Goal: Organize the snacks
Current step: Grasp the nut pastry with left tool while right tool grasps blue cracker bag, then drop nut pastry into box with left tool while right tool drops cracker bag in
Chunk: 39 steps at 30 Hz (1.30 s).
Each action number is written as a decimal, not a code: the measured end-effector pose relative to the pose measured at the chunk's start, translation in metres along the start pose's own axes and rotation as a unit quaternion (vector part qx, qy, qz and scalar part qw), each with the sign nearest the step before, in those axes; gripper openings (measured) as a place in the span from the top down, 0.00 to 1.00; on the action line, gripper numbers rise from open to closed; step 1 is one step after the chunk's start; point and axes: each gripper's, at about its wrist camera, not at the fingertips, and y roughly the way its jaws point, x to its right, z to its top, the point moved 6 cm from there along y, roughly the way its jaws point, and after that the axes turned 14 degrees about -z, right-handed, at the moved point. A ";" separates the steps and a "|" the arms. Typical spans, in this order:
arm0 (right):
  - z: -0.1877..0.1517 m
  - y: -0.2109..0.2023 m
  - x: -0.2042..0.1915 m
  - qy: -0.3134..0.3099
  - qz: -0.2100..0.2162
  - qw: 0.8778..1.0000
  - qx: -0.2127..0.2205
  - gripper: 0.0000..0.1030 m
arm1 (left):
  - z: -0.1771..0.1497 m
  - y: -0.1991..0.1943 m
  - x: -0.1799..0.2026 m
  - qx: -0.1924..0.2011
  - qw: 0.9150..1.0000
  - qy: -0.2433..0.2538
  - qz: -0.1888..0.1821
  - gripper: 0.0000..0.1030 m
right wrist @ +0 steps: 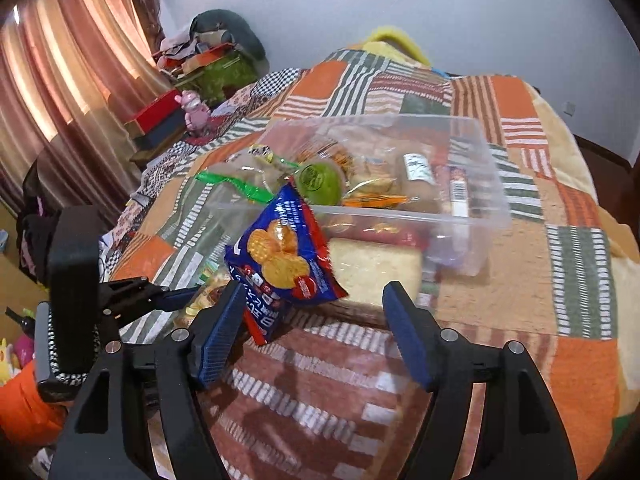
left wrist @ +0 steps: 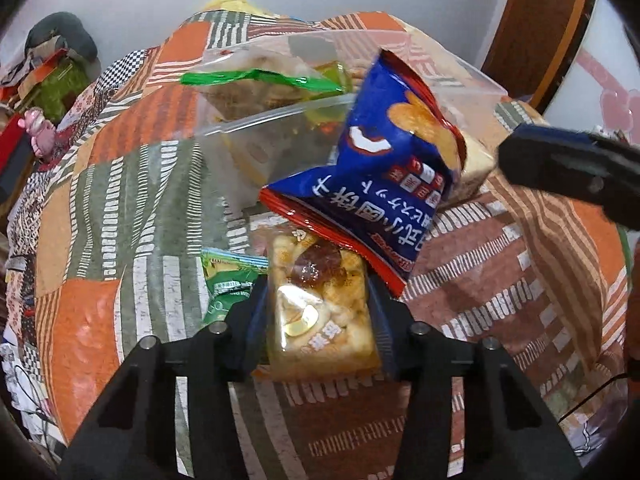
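Snacks lie at 6 o'clock of the clear box [right wrist: 472, 216]. One clear packet [left wrist: 320, 312] is squeezed by the left gripper [left wrist: 316, 312]. The blue bag [right wrist: 280, 256], beside the wide-open, empty right gripper [right wrist: 316, 320], could be knocked off.

The clear-wrapped snack pack [left wrist: 320, 304] is partly covered at its far end by the blue biscuit bag [left wrist: 372, 184], and its printed label is too blurred to read. The green packet [left wrist: 226, 284] is largely hidden behind the left gripper [left wrist: 318, 316] finger. The right gripper [left wrist: 568, 168] is cut off by the picture's right edge and motion-blurred. Contents of the clear plastic bin [right wrist: 492, 184] overlap; several wrappers cannot be identified. The pale block [right wrist: 376, 272] in front of the bin is partly hidden by the blue bag. Bedside clutter [right wrist: 208, 64] is indistinct.
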 end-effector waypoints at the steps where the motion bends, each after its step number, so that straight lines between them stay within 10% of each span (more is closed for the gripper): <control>1: 0.002 0.007 -0.004 -0.001 0.004 1.000 -0.005 0.34 | 0.000 -0.001 -0.002 0.002 1.000 -0.003 -0.001 0.57; 18: 0.004 0.049 -0.047 -0.052 0.007 0.998 -0.020 0.25 | -0.007 0.003 -0.028 0.014 0.999 -0.034 -0.003 0.57; 30: 0.005 0.043 -0.039 -0.047 0.003 0.999 -0.009 0.60 | -0.001 0.002 -0.028 0.013 0.999 -0.030 0.002 0.58; 39: 0.002 0.013 -0.022 -0.013 0.011 1.000 0.010 0.63 | 0.005 -0.021 -0.014 0.036 0.999 -0.007 0.010 0.58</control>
